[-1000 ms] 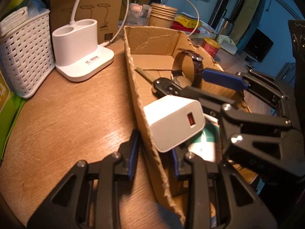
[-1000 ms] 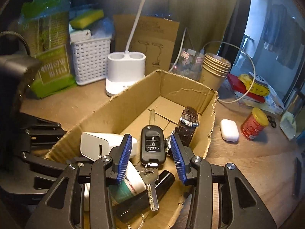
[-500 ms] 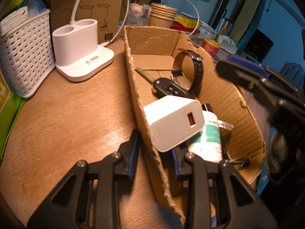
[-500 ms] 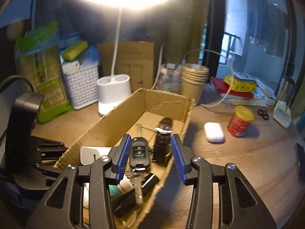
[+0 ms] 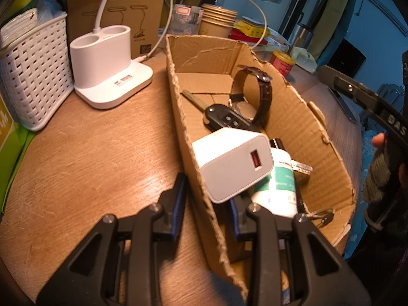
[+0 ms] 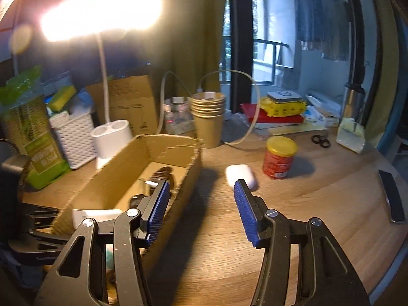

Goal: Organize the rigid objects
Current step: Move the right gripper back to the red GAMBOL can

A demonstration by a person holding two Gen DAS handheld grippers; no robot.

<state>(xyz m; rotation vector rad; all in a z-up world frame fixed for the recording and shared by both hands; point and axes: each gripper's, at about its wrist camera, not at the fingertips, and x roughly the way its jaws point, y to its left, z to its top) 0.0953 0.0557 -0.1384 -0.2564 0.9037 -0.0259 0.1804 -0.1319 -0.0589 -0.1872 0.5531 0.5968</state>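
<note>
A torn cardboard box lies on the wooden table. It holds a white USB charger, a car key, a brown-strap watch and a white-and-green bottle. My left gripper straddles the box's near wall, one finger outside and one inside, apparently clamped on it. My right gripper is open and empty, raised to the right of the box. A white earbud case lies on the table just beyond the right fingertip.
A white lamp base and a white basket stand left of the box. Stacked paper cups, a red yellow-lidded jar, books and scissors sit behind. A dark phone lies at the right edge.
My right gripper has lifted out of the box, swung right and opened wider. The left gripper and the box have not moved.
</note>
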